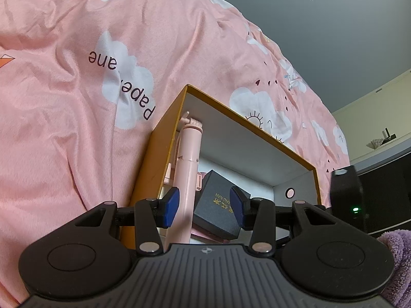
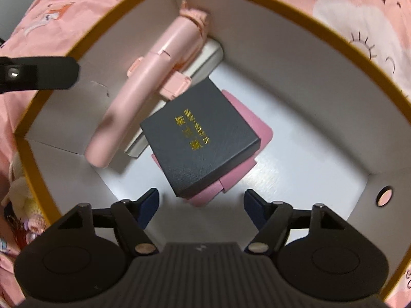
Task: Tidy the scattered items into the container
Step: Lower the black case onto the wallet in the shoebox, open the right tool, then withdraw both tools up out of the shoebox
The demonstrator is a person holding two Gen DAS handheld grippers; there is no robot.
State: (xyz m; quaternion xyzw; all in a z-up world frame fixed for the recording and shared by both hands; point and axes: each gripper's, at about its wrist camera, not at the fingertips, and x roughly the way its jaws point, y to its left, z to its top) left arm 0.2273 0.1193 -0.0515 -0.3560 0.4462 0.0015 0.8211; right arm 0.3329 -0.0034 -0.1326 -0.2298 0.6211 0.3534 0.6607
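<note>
Right gripper (image 2: pixel 201 206) hangs above the open box (image 2: pixel 295 59), pointing almost straight down into it; its jaws stand apart with nothing between the blue pads. No earlier view is at hand to compare.

Inside the box, a pink selfie stick (image 2: pixel 143 95) lies on a slant. Its long axis runs from the near left corner up to the far wall, the folded clamp end resting against that far wall and the plain rounded handle end low at the near left. It leans across a white flat case (image 2: pixel 205 61) beneath it. Just right of the stick sits a dark square box (image 2: pixel 203 138) with gold lettering, turned diamond-wise, on top of a pink wallet (image 2: pixel 257 138).

Left gripper (image 1: pixel 204 205) is held at the box's near edge, jaws half spread; whether its left pad touches the stick I cannot tell. The box rests on a pink bedsheet (image 1: pixel 64 128).
</note>
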